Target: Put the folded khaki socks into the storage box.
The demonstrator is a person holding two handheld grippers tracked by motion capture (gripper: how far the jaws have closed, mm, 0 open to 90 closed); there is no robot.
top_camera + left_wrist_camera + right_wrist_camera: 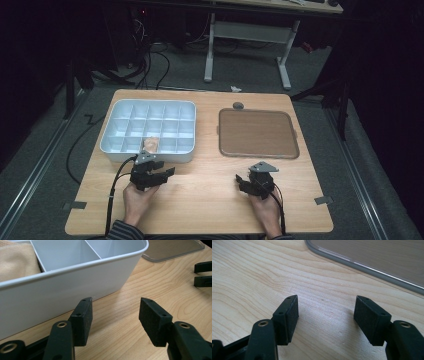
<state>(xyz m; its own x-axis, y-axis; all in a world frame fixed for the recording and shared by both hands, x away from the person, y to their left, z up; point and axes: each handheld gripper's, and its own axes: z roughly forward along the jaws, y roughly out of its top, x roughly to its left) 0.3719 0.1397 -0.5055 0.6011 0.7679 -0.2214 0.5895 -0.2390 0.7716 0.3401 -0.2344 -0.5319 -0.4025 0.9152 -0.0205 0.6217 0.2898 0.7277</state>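
White divided box sits at the desk's left, beige cloth tucked in a near compartment, left gripper just beside it and right gripper both gaping, empty, seemingly resting.

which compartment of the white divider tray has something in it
The front-row compartment third from the left in the white plastic divider tray, just beyond the left gripper, holds a beige folded cloth. The other compartments look empty.

Bare tabletop between grippers; organizer box wall just beyond left jaws.
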